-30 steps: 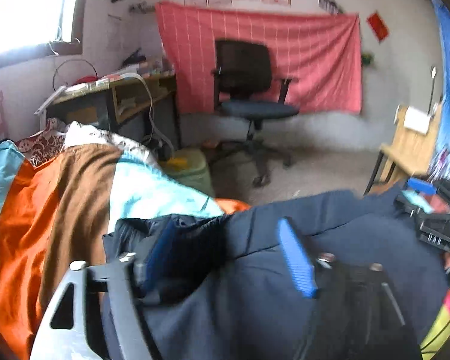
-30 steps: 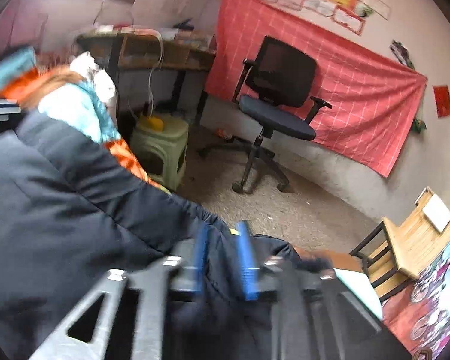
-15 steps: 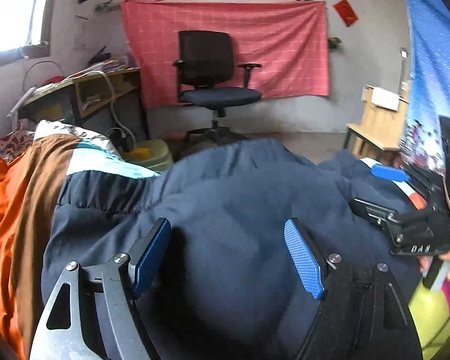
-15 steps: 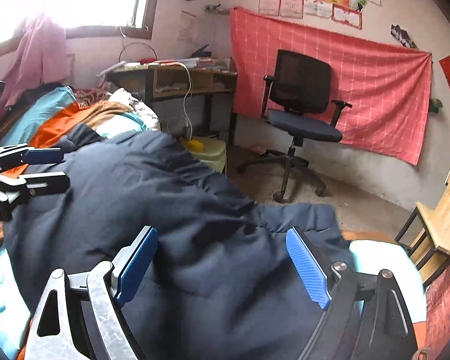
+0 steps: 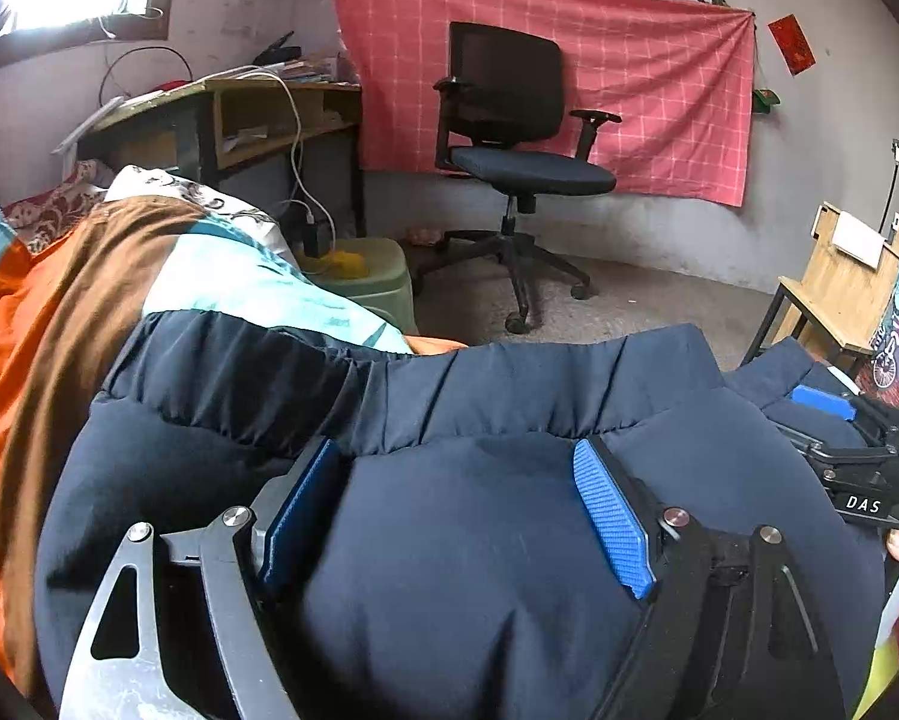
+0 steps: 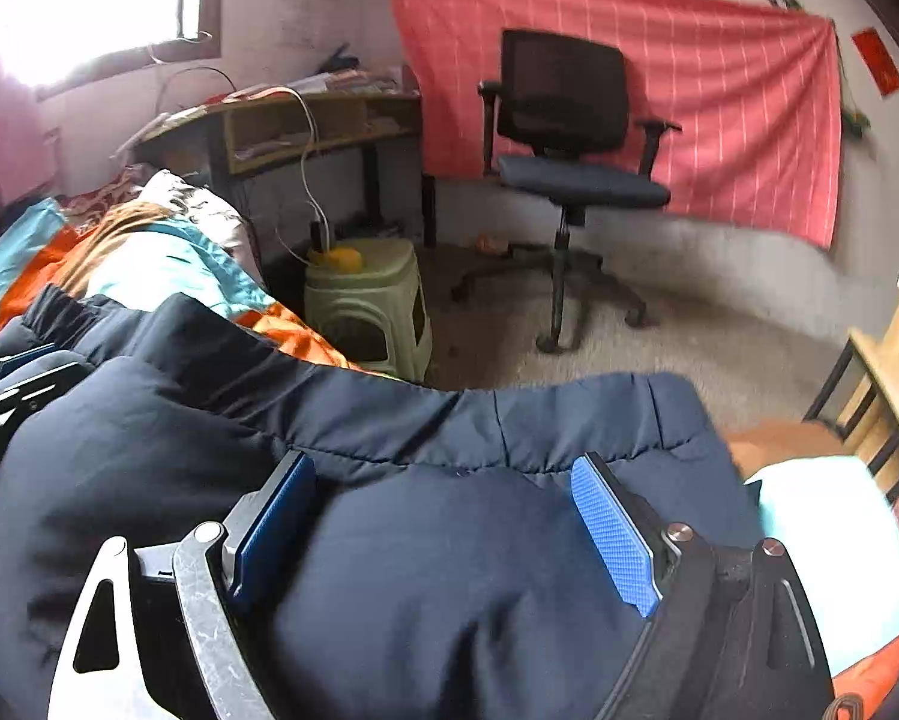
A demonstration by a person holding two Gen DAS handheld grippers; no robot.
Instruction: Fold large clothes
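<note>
A dark navy padded jacket (image 5: 461,540) lies on the bed, its elastic hem toward the far edge; it also fills the lower half of the right wrist view (image 6: 425,540). My left gripper (image 5: 458,510) is open, its blue pads spread over the jacket, holding nothing. My right gripper (image 6: 443,522) is open too, just above the jacket's hem side. The right gripper also shows at the right edge of the left wrist view (image 5: 851,450), and the left one at the left edge of the right wrist view (image 6: 11,384).
The bed has an orange, brown and teal bedspread (image 5: 59,312). Beyond its edge stand a green plastic stool (image 6: 368,300), a black office chair (image 5: 512,138), a cluttered desk (image 5: 233,114) and a wooden side table (image 5: 839,294).
Both grippers were shut on the jacket a second ago, have opened and let it go. The jacket now lies spread on the bed, and both grippers sit low over it.
</note>
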